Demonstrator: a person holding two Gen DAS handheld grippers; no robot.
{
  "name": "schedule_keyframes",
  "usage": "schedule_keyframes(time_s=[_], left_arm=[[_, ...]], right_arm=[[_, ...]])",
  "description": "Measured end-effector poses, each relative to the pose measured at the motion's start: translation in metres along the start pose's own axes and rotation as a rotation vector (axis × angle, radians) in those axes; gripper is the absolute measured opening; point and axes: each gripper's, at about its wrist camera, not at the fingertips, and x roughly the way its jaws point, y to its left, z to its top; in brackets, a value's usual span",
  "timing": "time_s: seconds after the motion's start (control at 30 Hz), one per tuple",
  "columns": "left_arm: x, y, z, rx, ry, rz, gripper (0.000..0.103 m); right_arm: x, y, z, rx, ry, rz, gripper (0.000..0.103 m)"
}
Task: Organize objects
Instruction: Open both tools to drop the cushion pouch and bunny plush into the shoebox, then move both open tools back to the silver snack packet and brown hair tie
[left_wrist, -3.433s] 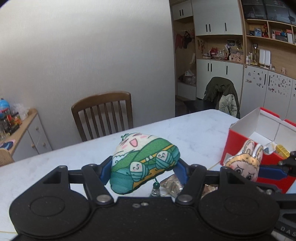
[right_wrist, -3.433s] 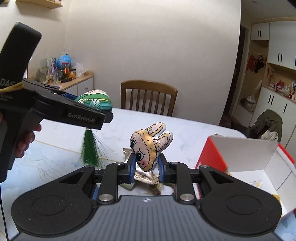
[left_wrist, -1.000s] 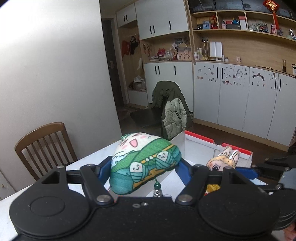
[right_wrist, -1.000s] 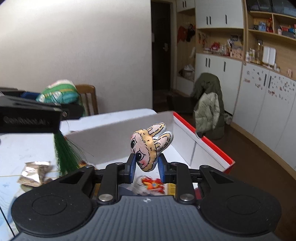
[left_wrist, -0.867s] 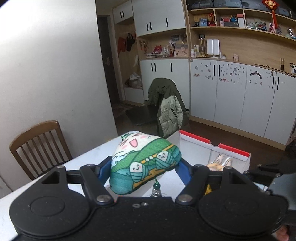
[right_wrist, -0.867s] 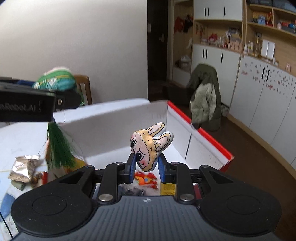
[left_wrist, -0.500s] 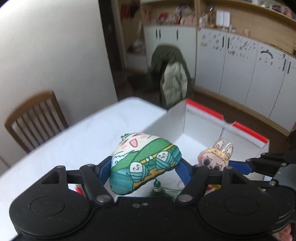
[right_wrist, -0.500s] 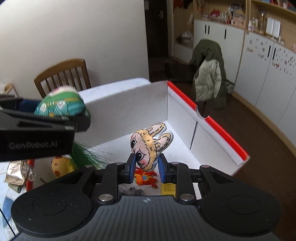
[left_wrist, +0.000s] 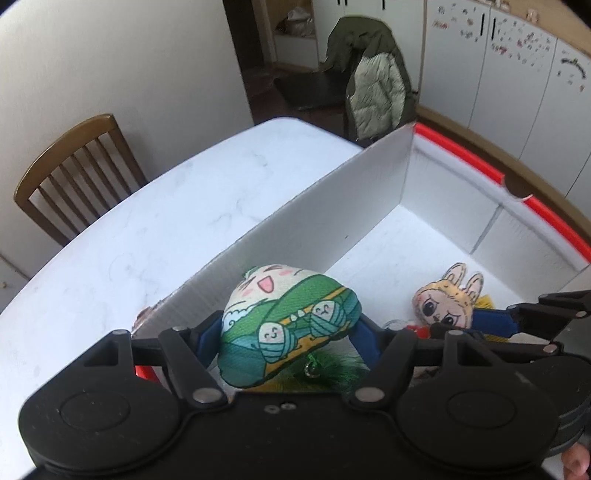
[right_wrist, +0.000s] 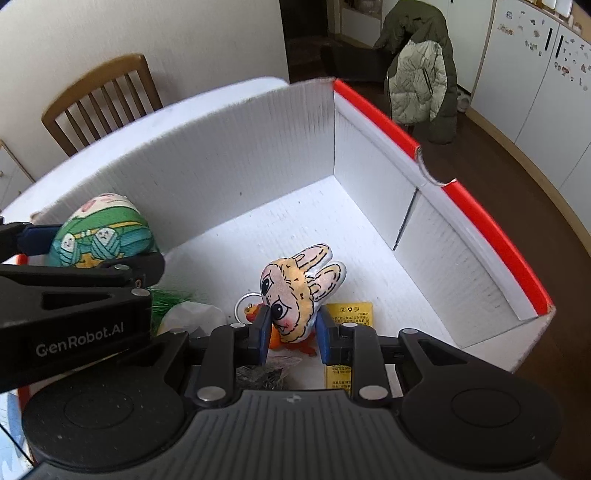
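The far half of the box (right_wrist: 369, 236) floor lies bare and open from above, walled on the left by the tall white flap (right_wrist: 207, 155) and at the back and right by the lower red-edged walls (right_wrist: 480, 221). The near part of the box floor is crowded: a yellow card (right_wrist: 351, 310), an orange toy (right_wrist: 277, 339), a white bag (right_wrist: 195, 317) and a green tassel (right_wrist: 166, 299) (all close together). Left of the flap the white table (left_wrist: 147, 229) is clear as far as the wooden chair (left_wrist: 77, 173).
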Motion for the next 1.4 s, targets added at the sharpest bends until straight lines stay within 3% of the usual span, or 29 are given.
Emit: schedule_keyframes(time_s=[0.1,0.2,0.33,0.4,0.43,0.47,0.67,0.87,1.1,1.4], left_arm=[[0.005,0.001,0.001,-0.014,0.023,0.004,0.073],[0.005,0.005,0.001,-0.06,0.013,-0.003,0.095],[-0.002,0.002,0.002,-0.025,-0.023,0.065,0.103],[-0.006,-0.001,0.002,-0.02,-0.02,0.087,0.103],[-0.006,-0.001,0.002,-0.022,-0.019,0.096,0.103],[-0.007,-0.001,0.002,-0.029,-0.021,0.1,0.103],[-0.007,0.011,0.005,-0.081,0.007,0.031,0.103],[-0.023,0.008,0.002,-0.044,-0.084,0.026,0.103],[-0.039,0.01,0.0,-0.044,-0.126,0.016,0.103],[-0.062,0.031,-0.007,-0.107,-0.18,0.004,0.103]], right_arm=[[0.003,0.004,0.001,-0.021,0.0,-0.016,0.025],[0.003,0.004,0.004,-0.021,-0.01,-0.017,0.026],[0.001,0.005,0.005,-0.038,-0.024,-0.023,0.032],[-0.001,0.008,0.005,-0.055,-0.036,-0.035,0.048],[-0.003,0.009,0.005,-0.057,-0.051,-0.041,0.067],[-0.005,0.01,0.004,-0.057,-0.072,-0.054,0.075],[-0.016,0.011,0.004,-0.077,-0.12,-0.068,0.076],[-0.022,0.008,0.004,-0.05,-0.136,-0.025,0.079],[-0.039,0.013,0.001,-0.068,-0.186,-0.016,0.08],[-0.065,0.018,-0.002,-0.076,-0.258,0.01,0.082]])
